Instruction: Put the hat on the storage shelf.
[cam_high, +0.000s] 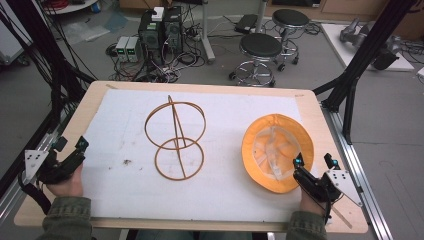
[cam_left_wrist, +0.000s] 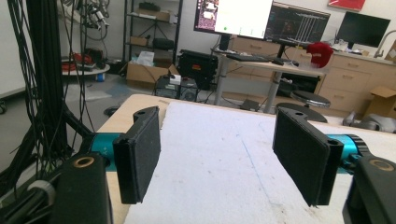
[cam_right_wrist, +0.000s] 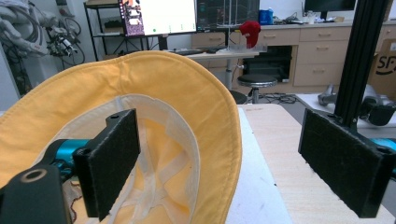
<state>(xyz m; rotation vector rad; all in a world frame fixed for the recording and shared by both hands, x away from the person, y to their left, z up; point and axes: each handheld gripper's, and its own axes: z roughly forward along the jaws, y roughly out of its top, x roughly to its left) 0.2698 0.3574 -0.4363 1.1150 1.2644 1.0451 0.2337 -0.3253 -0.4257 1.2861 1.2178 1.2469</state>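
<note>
On table (cam_high: 310, 107), right side: yellow hat (cam_high: 278, 152) upturned on white mat (cam_high: 225, 120), brim between spread jaws of right gripper (cam_high: 314, 161). Left gripper (cam_high: 70, 145) at mat's left edge, jaws apart, nothing held.

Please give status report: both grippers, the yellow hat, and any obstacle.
Left gripper open, at table's left edge. Right gripper open, hat brim between jaws, not pressed. Yellow hat upside down. Wire stand mid-table, apart.

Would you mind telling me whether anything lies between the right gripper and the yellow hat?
Nothing visible does. The right gripper is open at the near edge of the yellow hat, whose brim rises between its jaws, untouched by either pad.
</note>
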